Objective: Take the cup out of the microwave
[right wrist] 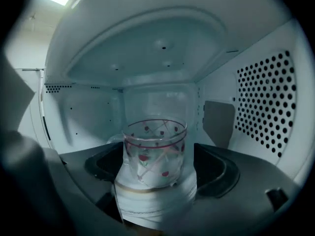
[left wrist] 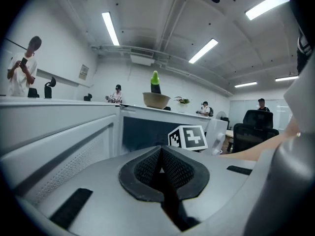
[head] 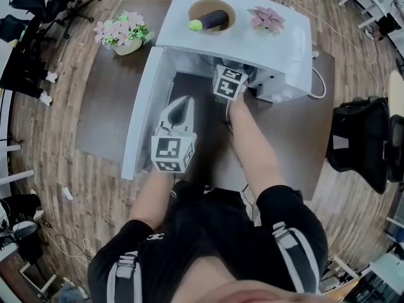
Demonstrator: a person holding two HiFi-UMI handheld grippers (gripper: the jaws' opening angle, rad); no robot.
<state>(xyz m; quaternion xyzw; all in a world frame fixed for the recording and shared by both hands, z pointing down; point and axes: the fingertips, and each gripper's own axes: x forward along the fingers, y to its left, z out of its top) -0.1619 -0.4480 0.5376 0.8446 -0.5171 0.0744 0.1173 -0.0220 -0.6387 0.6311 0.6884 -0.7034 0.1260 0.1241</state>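
In the head view the cup itself is out of sight: the right gripper [right wrist: 162, 181] reaches into the open cavity of the white microwave [head: 278, 36], so only its marker cube [head: 228, 82] and the person's forearm show at the frame's centre. In the right gripper view a pale, blurred band lies directly below the cup [right wrist: 155, 149]; what it is cannot be made out. The cup is clear glass, cylindrical, with a thin red line at the rim, crossing lines and small red flowers. It stands inside the microwave at the middle of that view, with glossy pale walls around it and a grid of round holes on the wall at the right. The right gripper's dark textured pads are spread wide on either side of the cup, with a gap visible on both sides. The left gripper [left wrist: 161, 171] is outside, beside the swung-out door [head: 142, 125], its ribbed pads pressed together on nothing.
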